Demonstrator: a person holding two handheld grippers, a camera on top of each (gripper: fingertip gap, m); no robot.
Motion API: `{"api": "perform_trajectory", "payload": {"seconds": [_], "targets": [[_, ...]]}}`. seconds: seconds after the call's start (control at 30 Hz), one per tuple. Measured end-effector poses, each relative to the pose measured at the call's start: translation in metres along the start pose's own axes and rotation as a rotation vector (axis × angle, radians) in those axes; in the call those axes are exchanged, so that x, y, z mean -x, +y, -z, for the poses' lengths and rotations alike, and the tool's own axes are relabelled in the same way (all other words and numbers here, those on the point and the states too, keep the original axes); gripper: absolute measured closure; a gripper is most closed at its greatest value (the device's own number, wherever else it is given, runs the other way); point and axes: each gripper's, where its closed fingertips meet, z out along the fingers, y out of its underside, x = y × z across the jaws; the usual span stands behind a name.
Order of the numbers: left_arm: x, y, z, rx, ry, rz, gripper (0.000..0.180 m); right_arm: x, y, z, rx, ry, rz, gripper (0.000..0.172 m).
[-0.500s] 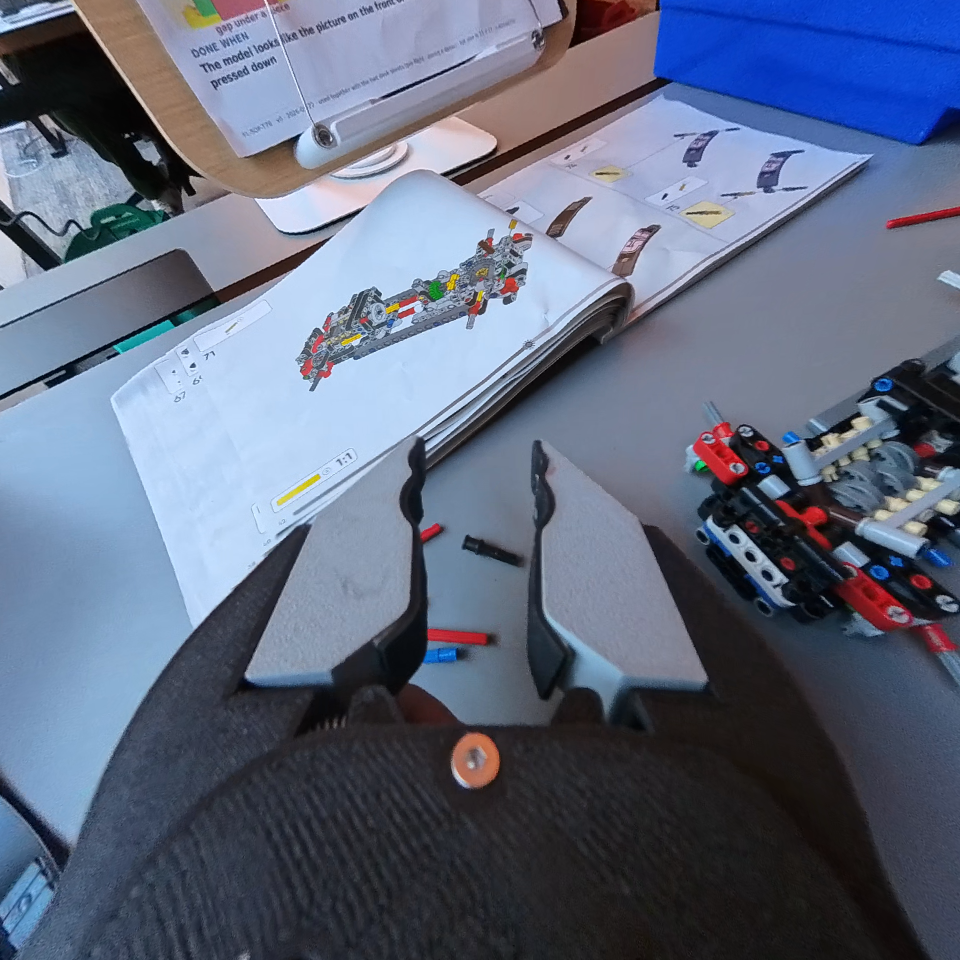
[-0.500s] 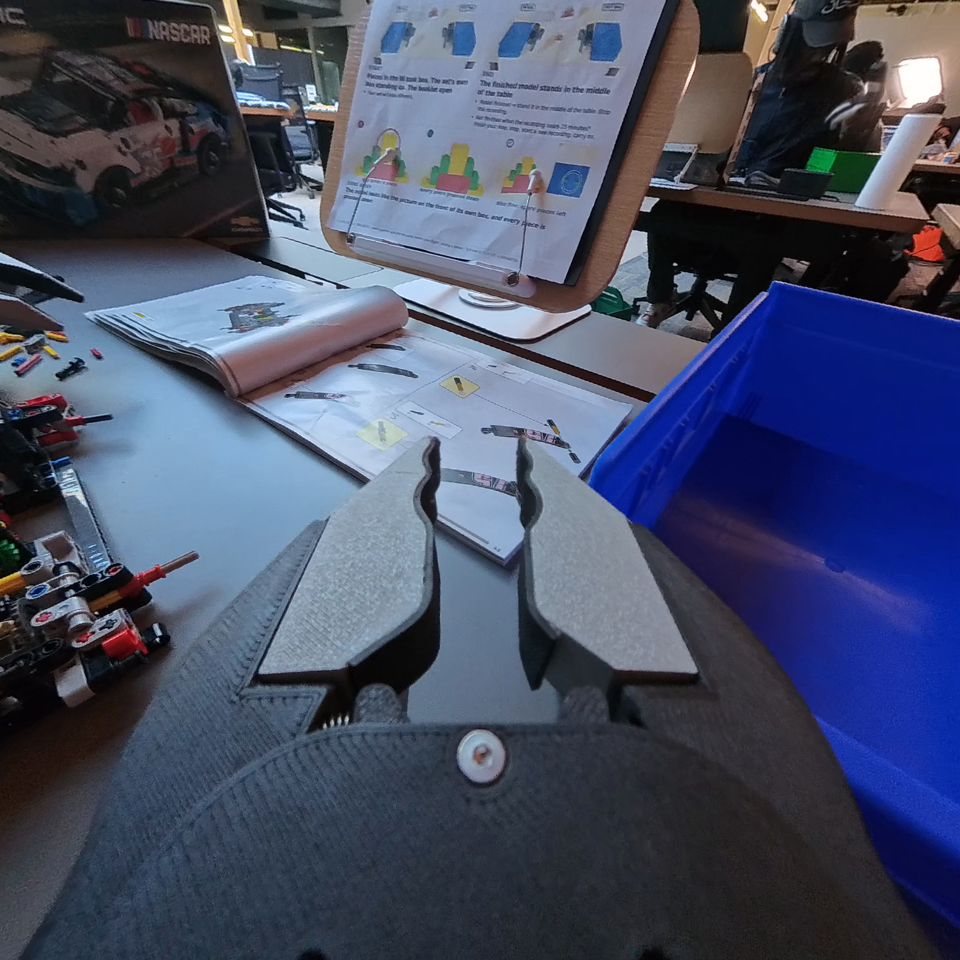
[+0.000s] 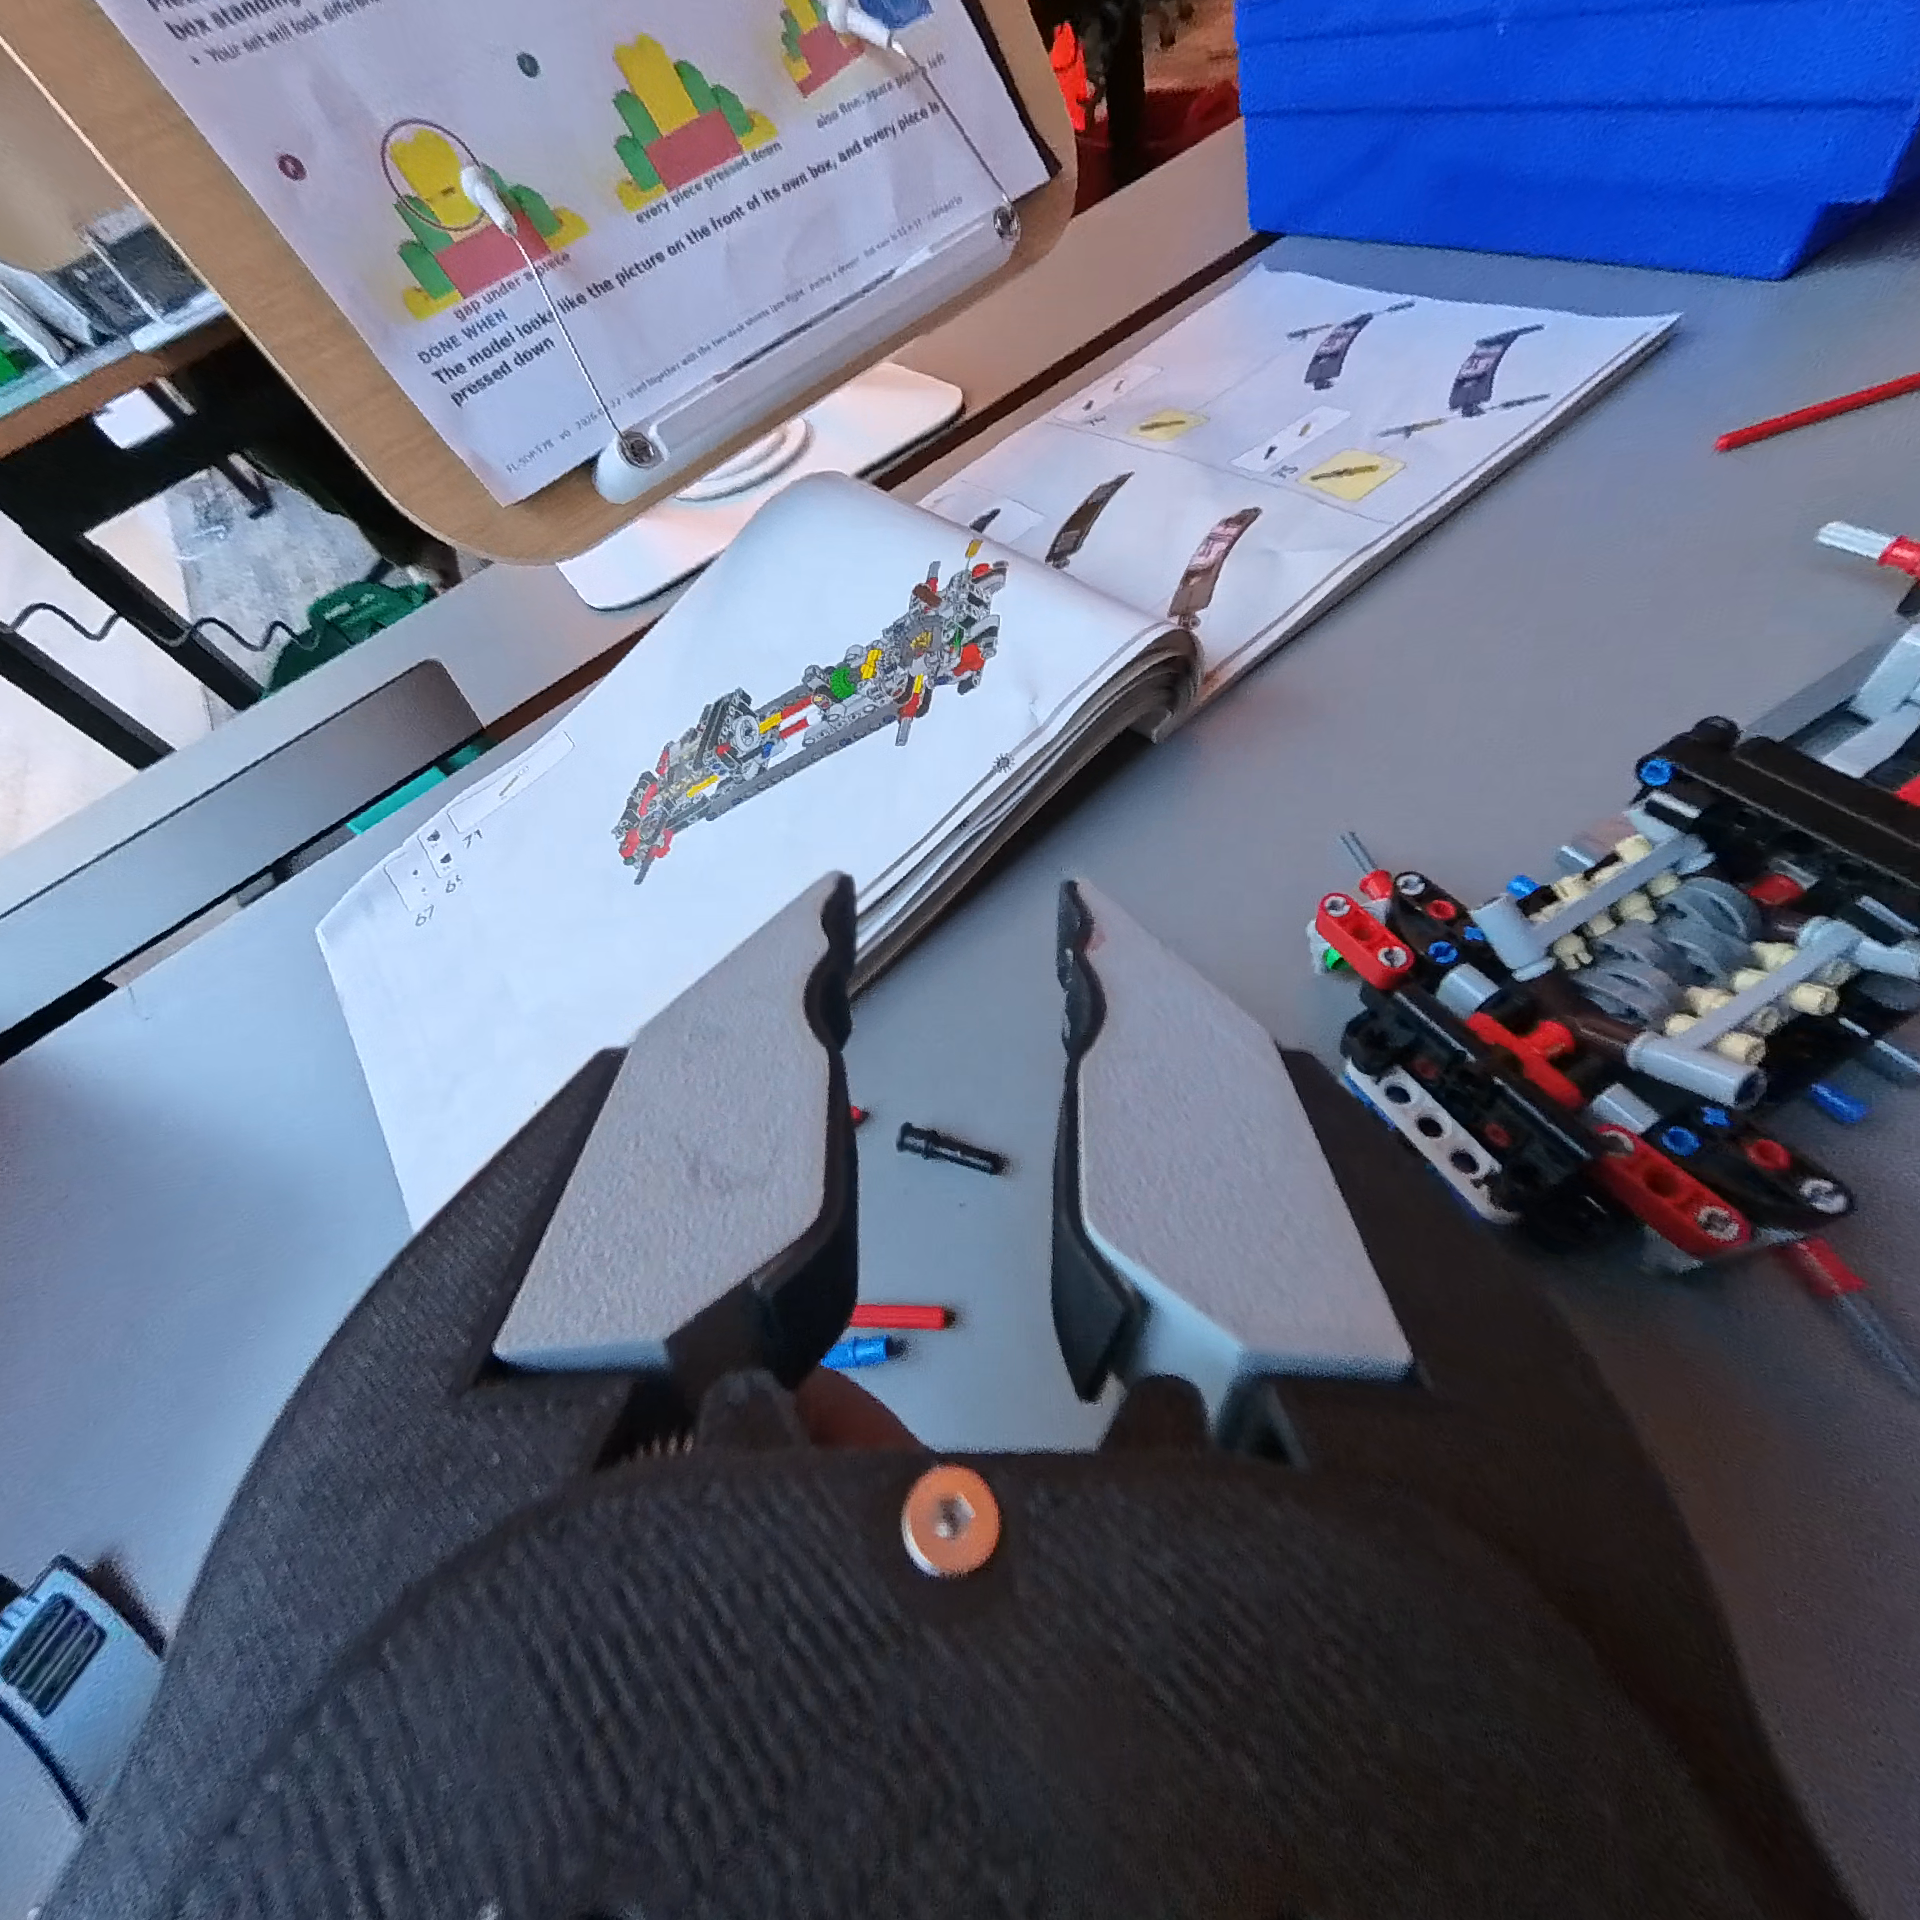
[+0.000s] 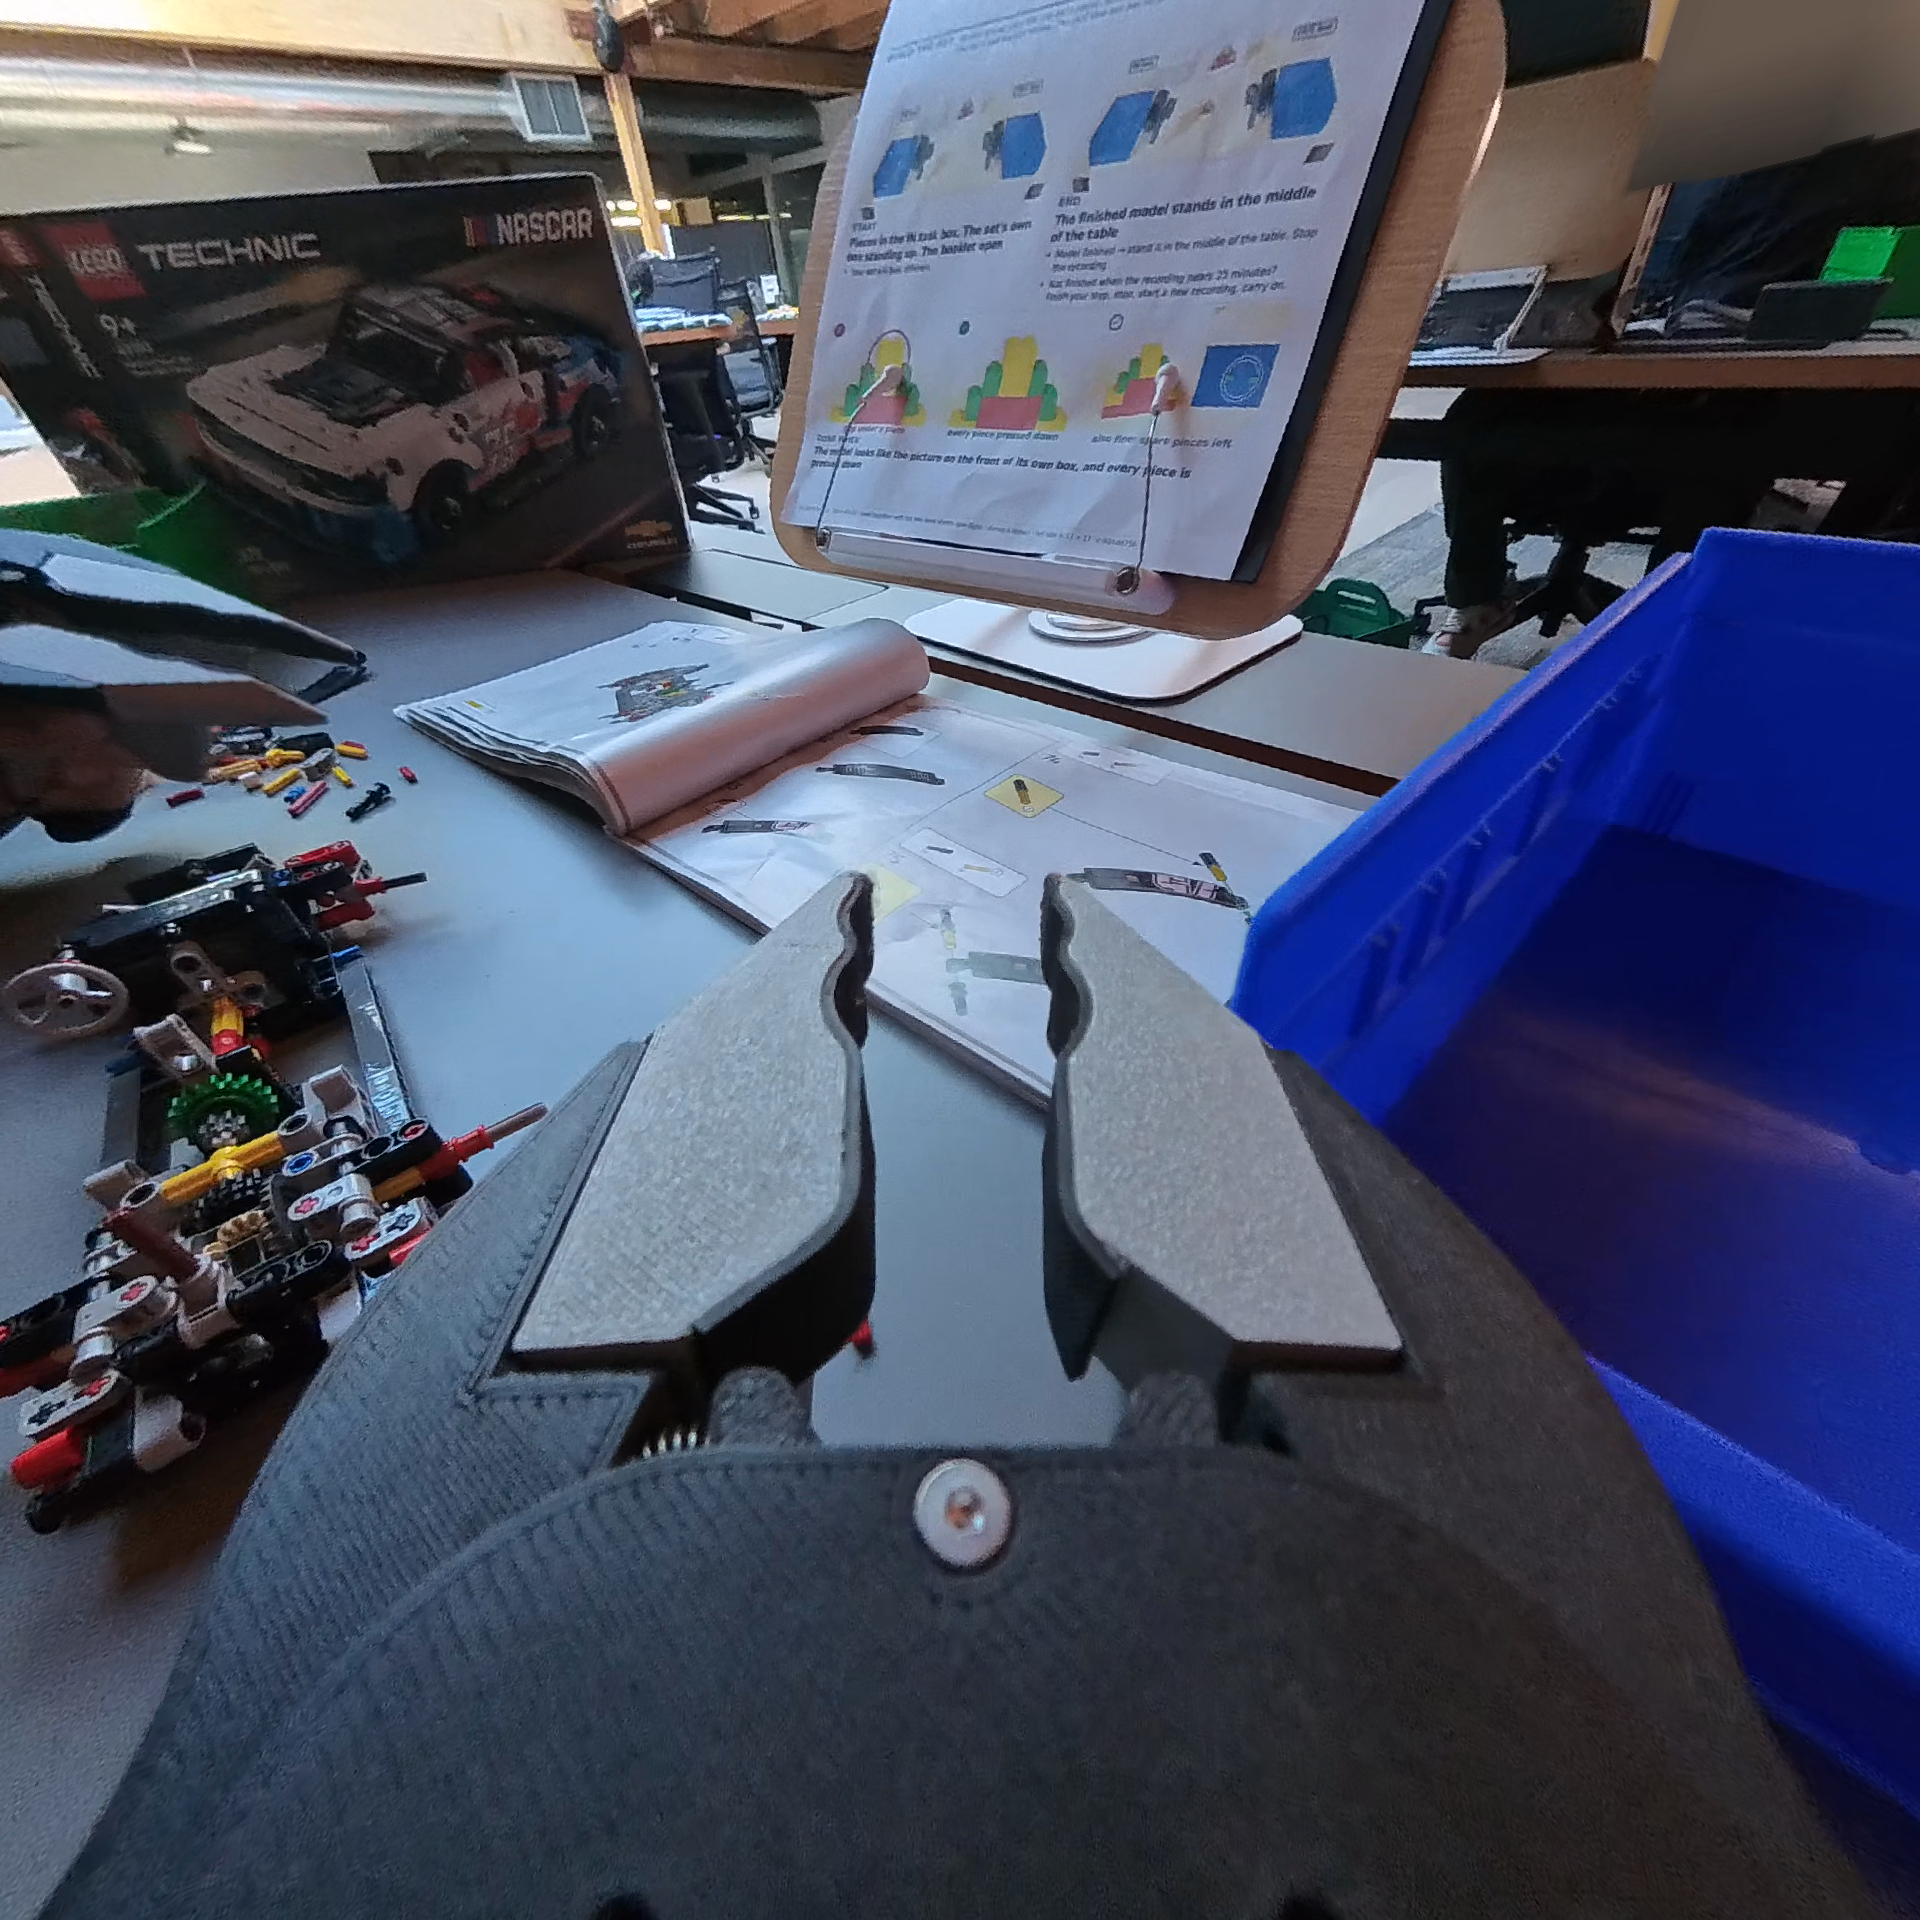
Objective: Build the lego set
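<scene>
- Left claw (image 3: 956,914): fingers apart, nothing between them, held above the grey counter (image 3: 1403,644).
- Below the gap: a black connector pin (image 3: 951,1148) on the counter; nearer the wrist, a red pin (image 3: 899,1317) and a blue pin (image 3: 862,1351).
- Just ahead-left of the left claw: the open instruction booklet (image 3: 727,831), its left page curving up.
- To the right of the left claw: a part-built brick car chassis (image 3: 1621,1018) in black, red and grey, apart from the fingers.
- Farther off: a red axle (image 3: 1818,414), lying alone on the counter.
- Right claw (image 4: 956,904): fingers apart, bare, poised over the near edge of the booklet's right page (image 4: 1039,831).
- Right beside the right claw: a blue plastic bin (image 4: 1662,935).
- Left of the right claw: the chassis (image 4: 208,1143); beyond it, scattered small pins (image 4: 301,774) under the other claw (image 4: 312,686).
- Behind the booklet: a wooden document stand (image 4: 1423,312) bearing a printed sheet, and a dark set box (image 4: 343,374) standing upright.
</scene>
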Motion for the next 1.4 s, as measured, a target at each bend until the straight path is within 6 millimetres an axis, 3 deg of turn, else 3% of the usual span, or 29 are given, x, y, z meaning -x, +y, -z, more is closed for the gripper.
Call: {"api": "perform_trajectory", "payload": {"seconds": [0.7, 1.0, 1.17, 1.4], "targets": [[0.016, 0.023, -0.010, 0.093, -0.026, 0.029, 0.143, 0.012, 0.003, -0.007, 0.022, -0.095, -0.054, 0.143], [0.012, 0.020, -0.008, 0.078, -0.032, -0.005, 0.144, 0.031, 0.004, -0.014, 0.040, -0.192, -0.056, 0.143], [0.007, 0.017, -0.007, 0.064, -0.014, -0.001, 0.144, 0.039, 0.001, -0.008, 0.009, -0.218, -0.088, 0.143], [0.010, 0.017, -0.008, 0.058, -0.022, 0.012, 0.145, 0.038, -0.003, -0.002, -0.025, -0.249, -0.157, 0.141]]}}
